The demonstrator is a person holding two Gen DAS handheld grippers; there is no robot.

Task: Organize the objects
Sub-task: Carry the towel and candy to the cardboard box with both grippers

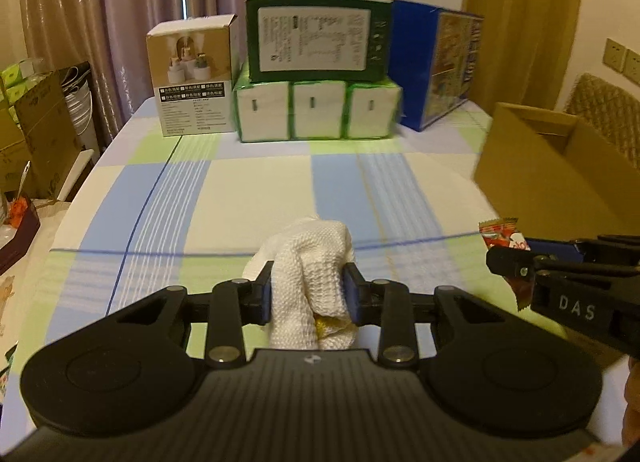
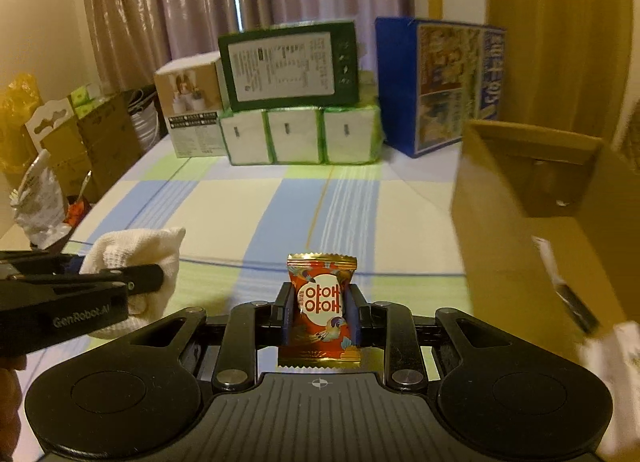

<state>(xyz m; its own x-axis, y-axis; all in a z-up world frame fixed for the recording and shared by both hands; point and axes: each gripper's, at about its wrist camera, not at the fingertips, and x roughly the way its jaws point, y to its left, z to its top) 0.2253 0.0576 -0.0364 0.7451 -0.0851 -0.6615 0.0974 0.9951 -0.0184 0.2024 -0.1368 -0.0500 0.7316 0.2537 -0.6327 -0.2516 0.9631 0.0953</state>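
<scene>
Checked tablecloth (image 1: 256,182) in blue, green and cream covers the table in the left wrist view, w/ curtains behind; at the far edge sit a beige product box (image 1: 192,78), a row of three green-wrapped tissue packs (image 1: 318,110) w/ a dark green box (image 1: 318,40) on top, and a blue box (image 1: 436,62) to the right. Open cardboard box (image 1: 560,166) stands on the right side, nearer. Left gripper (image 1: 308,294) is closed tight on a white knitted cloth (image 1: 308,258), pads pressing both sides, something yellow showing at the cloth's near end. Right gripper comes in from the right edge, pinching a red snack packet (image 1: 504,236). Right wrist view: same tablecloth (image 2: 280,202), same stack of boxes at the far end, cardboard box (image 2: 532,202) close on the right, blurred. Right gripper (image 2: 320,314) is clamped on the red snack packet (image 2: 322,310), held upright between the fingers, gold crimped ends above and below. Left gripper (image 2: 140,278) shows at the left w/ the white knitted cloth (image 2: 140,258) in its grip, well apart from the packet
</scene>
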